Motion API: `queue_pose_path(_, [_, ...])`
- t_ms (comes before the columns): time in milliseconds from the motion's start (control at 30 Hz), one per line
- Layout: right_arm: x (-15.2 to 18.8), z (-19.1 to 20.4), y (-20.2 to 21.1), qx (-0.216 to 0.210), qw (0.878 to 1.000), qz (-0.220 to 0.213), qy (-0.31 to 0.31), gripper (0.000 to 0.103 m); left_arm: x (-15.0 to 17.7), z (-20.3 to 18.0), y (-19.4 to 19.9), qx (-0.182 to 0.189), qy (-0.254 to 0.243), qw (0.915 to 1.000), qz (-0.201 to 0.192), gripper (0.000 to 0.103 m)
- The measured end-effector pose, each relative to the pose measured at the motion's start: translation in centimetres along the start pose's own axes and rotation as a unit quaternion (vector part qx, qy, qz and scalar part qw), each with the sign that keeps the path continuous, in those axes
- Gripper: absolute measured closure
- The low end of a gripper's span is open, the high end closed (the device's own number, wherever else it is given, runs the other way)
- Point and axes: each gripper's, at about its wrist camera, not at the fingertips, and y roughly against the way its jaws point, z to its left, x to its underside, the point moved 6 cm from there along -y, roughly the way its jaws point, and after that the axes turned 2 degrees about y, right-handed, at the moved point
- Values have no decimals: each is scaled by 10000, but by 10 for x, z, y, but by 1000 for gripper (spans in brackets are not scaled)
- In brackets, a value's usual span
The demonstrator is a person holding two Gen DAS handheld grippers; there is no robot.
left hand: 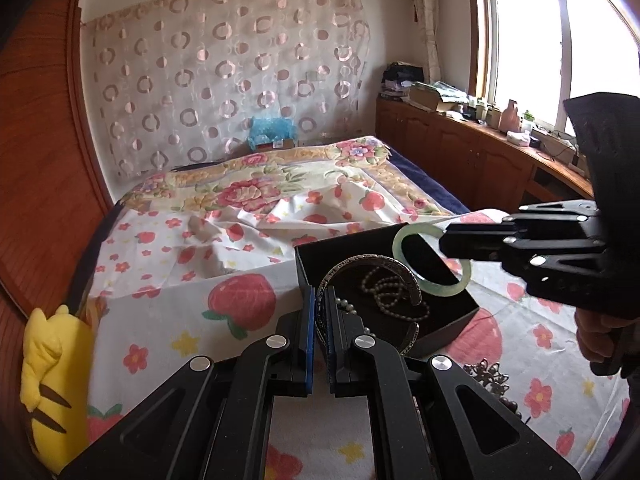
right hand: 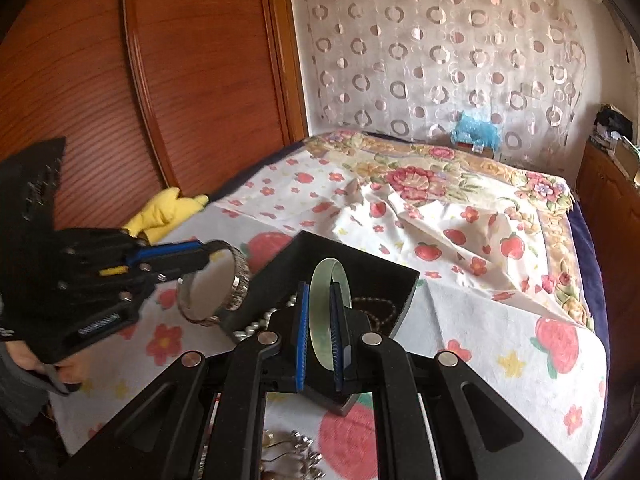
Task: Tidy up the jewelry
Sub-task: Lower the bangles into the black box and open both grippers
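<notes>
A silver patterned cuff bracelet (left hand: 368, 259) is clamped between the blue pads of my left gripper (left hand: 320, 296), which is shut on it. In the right wrist view that cuff (right hand: 238, 284) hangs just left of the open black box (right hand: 304, 252), held by the left gripper (right hand: 204, 256). My right gripper (right hand: 320, 296) is shut on a pale green jade bangle (right hand: 332, 276) above the box. From the left, the bangle (left hand: 400, 238) and the right gripper (left hand: 446, 240) sit over the box's (left hand: 448, 322) far right side. A pearl string (left hand: 384, 292) lies inside the box.
The box rests on a strawberry-print bedsheet (left hand: 168, 320). More metal jewelry (left hand: 488, 376) lies loose on the sheet near me. A yellow plush toy (left hand: 52, 380) leans at the left by a wooden wardrobe (right hand: 200, 80). Wooden cabinets (left hand: 460, 152) line the window side.
</notes>
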Motion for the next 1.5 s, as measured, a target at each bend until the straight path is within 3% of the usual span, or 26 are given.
queue_pose_path(200, [7, -6, -17, -17, 9999, 137, -63, 90, -1, 4, -10, 12, 14, 10000, 61, 99])
queue_pose_path(400, [10, -6, -14, -317, 9993, 116, -184, 90, -2, 4, -15, 12, 16, 10000, 81, 99])
queue_pose_path(800, [23, -28, 0, -27, 9993, 4, -361, 90, -1, -12, -56, 110, -257, 9988, 397, 99])
queue_pose_path(1067, [37, -36, 19, 152, 9991, -80, -400, 87, 1, -24, -77, 379, -252, 9963, 724, 97])
queue_pose_path(1500, [68, -28, 33, 309, 9988, 2, -387, 85, 8, -35, -34, 507, -223, 9971, 523, 96])
